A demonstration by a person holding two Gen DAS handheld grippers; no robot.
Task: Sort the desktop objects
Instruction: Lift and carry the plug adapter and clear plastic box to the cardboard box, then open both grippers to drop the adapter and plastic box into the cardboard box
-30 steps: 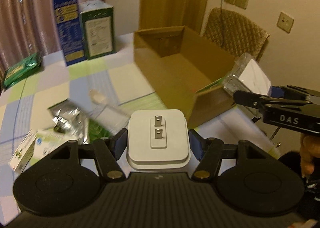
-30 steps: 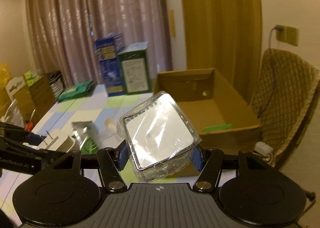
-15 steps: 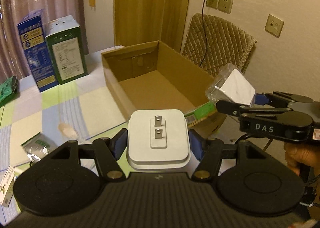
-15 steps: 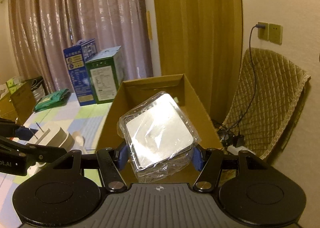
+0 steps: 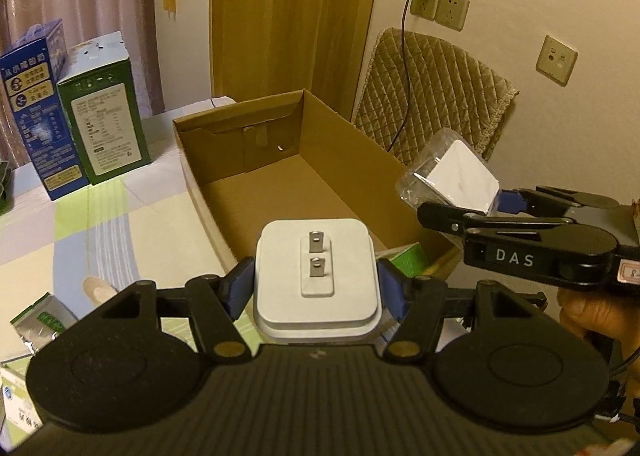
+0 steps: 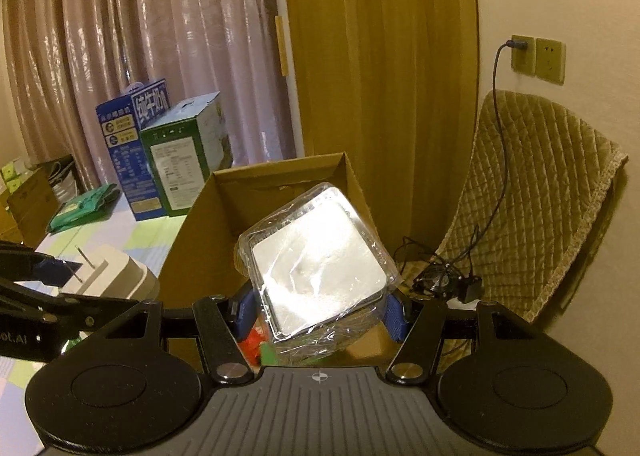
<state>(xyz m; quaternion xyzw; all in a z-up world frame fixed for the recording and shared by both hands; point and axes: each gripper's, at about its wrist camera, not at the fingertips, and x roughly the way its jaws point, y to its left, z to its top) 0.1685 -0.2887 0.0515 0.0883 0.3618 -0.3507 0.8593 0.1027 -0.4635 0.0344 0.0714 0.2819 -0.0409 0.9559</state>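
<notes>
My left gripper point(image 5: 316, 292) is shut on a white plug adapter point(image 5: 316, 276), its two metal prongs facing the camera. It hangs just before the near end of the open cardboard box point(image 5: 280, 179). My right gripper point(image 6: 320, 312) is shut on a white square block wrapped in clear plastic point(image 6: 316, 268), held above the box point(image 6: 224, 223) at its near right corner. In the left wrist view the right gripper point(image 5: 500, 203) and its wrapped block point(image 5: 452, 175) show at the right, with a hand point(image 5: 588, 316) behind. A green item point(image 5: 412, 260) lies inside the box's near end.
A blue carton point(image 5: 32, 111) and a green carton point(image 5: 104, 111) stand at the back of the table point(image 5: 120, 215). Small packets point(image 5: 40, 328) lie at the near left. A padded chair point(image 5: 432, 95) with a charging cable point(image 6: 444, 280) stands right of the box.
Both grippers have travelled right with their loads, from over the cluttered table to the cardboard box. The box now fills the middle of both views.
</notes>
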